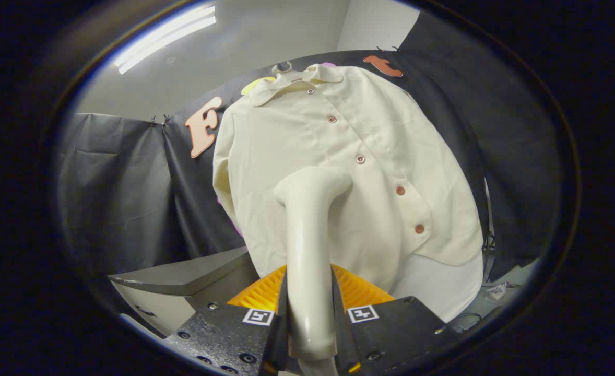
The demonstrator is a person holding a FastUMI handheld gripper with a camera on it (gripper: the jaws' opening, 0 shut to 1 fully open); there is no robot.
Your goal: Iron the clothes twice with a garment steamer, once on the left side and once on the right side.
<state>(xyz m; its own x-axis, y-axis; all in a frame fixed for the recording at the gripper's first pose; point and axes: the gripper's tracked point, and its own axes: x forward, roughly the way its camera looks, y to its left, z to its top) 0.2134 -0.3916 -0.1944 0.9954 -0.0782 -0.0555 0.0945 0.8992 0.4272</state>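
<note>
The gripper [310, 313] is clenching the cream handle of the steamer [307, 250], both fingers [234, 334] pressing against its sides. The steamer is rising from between the fingers and bending at its top, so that its head is lying against the front of the shirt [339, 156], just left of the row of brown buttons [360, 159] and about level with the third button down. The shirt, cream with a collar, is hanging on a hanger [282, 68] in front of the black booth wall [125, 183], its buttoned front facing the gripper. Below the shirt's hem, a white surface [443, 287] is showing. A grey table [182, 277] is standing left of the shirt's lower edge, beside the fingers.
</note>
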